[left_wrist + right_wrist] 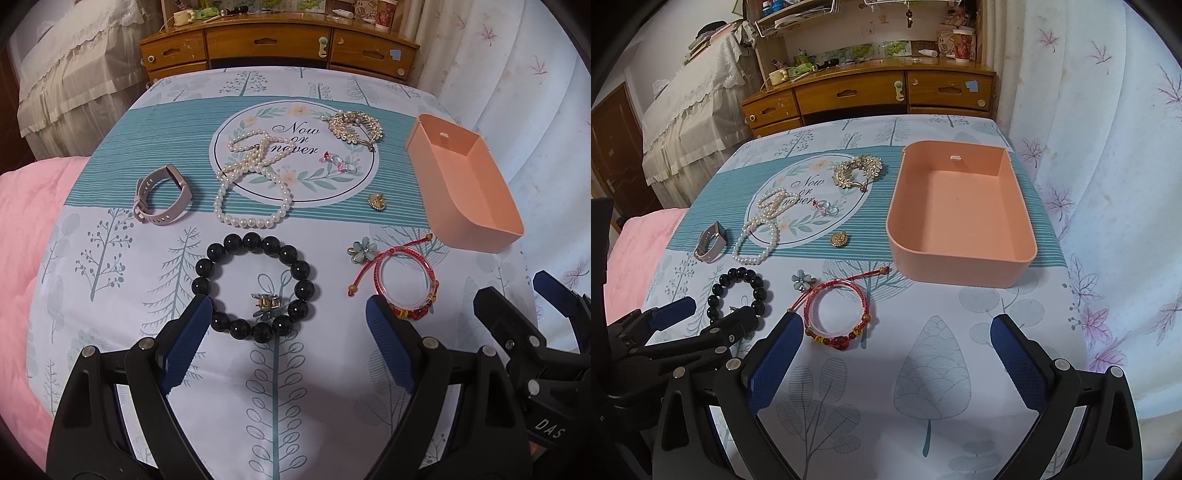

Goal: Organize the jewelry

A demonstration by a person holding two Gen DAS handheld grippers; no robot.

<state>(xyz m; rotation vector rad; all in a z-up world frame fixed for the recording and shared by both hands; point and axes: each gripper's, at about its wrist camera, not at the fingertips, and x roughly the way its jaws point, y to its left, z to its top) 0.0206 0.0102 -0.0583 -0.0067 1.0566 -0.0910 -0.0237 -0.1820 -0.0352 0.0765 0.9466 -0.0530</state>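
Both wide open: left gripper [288, 314] hovers by the black bead bracelet [255, 286] near the bedspread's [960, 314] front edge, right gripper [897, 332] empty-handed (peach tray [960, 266] waits toward the right edge, still bare).

Each claw [288, 306] is black plastic with ribbed blue pads [186, 347] and silver rivets.

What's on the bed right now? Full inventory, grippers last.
box: 1, peach, empty, right side of cloth
black bead bracelet: 1, near left, ringing a small clip
red bracelet: 1, red cord and amber beads, near centre
flower charm: 1, blue, beside red bracelet
pearl strands: white, tangled, centre
watch band: 1, mauve, left
gold brooch: 1, far centre
gold pendant: 1, near box
pink crystal piece: 1, centre
left hand-held gripper: open
right hand-held gripper: open
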